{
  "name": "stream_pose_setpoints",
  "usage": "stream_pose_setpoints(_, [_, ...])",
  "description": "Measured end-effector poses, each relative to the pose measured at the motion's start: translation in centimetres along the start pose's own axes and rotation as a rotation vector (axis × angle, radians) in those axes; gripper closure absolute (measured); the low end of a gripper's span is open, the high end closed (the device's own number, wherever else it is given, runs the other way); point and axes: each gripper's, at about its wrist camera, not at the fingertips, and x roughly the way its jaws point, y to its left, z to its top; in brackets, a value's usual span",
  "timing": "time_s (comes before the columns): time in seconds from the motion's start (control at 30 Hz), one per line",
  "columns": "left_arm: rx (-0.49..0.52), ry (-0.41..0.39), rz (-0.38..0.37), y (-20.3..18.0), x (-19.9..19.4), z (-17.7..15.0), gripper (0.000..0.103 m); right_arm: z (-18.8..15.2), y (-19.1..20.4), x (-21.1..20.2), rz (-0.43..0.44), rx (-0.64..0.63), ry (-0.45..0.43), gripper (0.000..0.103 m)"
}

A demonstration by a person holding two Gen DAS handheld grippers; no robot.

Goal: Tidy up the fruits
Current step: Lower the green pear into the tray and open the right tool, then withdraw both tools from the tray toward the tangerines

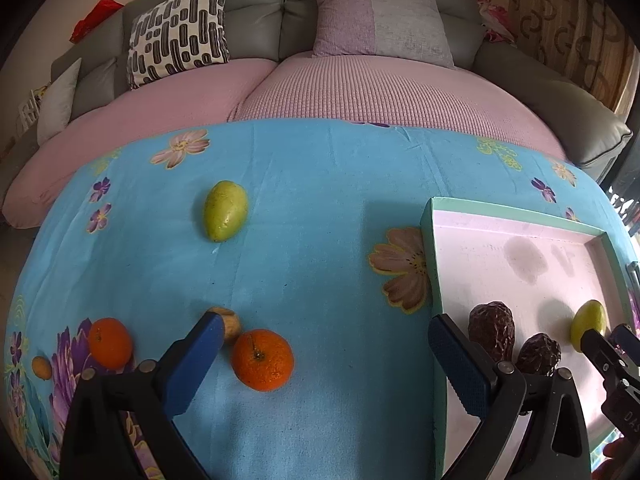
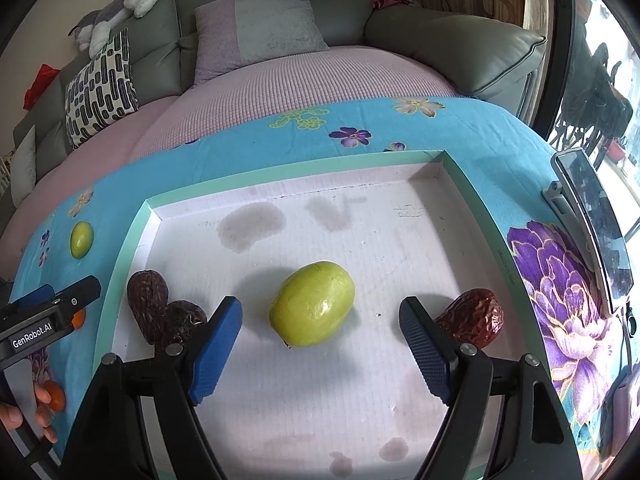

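A shallow tray with a mint-green rim (image 2: 288, 172) and white floor lies on the blue flowered cloth. In it lie a green fruit (image 2: 313, 305), two dark dates (image 2: 160, 308) at the left and one red date (image 2: 474, 316) at the right. My right gripper (image 2: 320, 332) is open and empty, its jaws on either side of the green fruit, just short of it. My left gripper (image 1: 324, 344) is open and empty over the cloth, left of the tray (image 1: 436, 264). Near it lie an orange (image 1: 263, 359), a second orange (image 1: 109, 342), a tan nut-like fruit (image 1: 230, 322) and a green fruit (image 1: 225, 211).
A phone on a stand (image 2: 592, 224) stands right of the tray. A small orange fruit (image 1: 41, 367) lies at the cloth's left edge. Behind the table is a grey sofa with a pink cover (image 1: 360, 92) and cushions (image 1: 178, 30).
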Motion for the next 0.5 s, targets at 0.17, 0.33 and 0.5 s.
stream_pose_setpoints(0.17, [-0.028,-0.016,-0.002,0.3,-0.5,-0.4,0.0,0.0,0.1,0.0,-0.027,-0.017,-0.01,0.009])
stream_pose_setpoints(0.33, [-0.027,-0.041,-0.004,0.4,-1.1,-0.7,0.0,0.1,0.1,-0.5,-0.025,-0.024,-0.045,0.009])
stream_pose_setpoints(0.5, [-0.018,-0.089,-0.017,0.5,-2.0,-0.6,0.0,0.3,0.1,-1.3,-0.003,-0.005,-0.097,0.009])
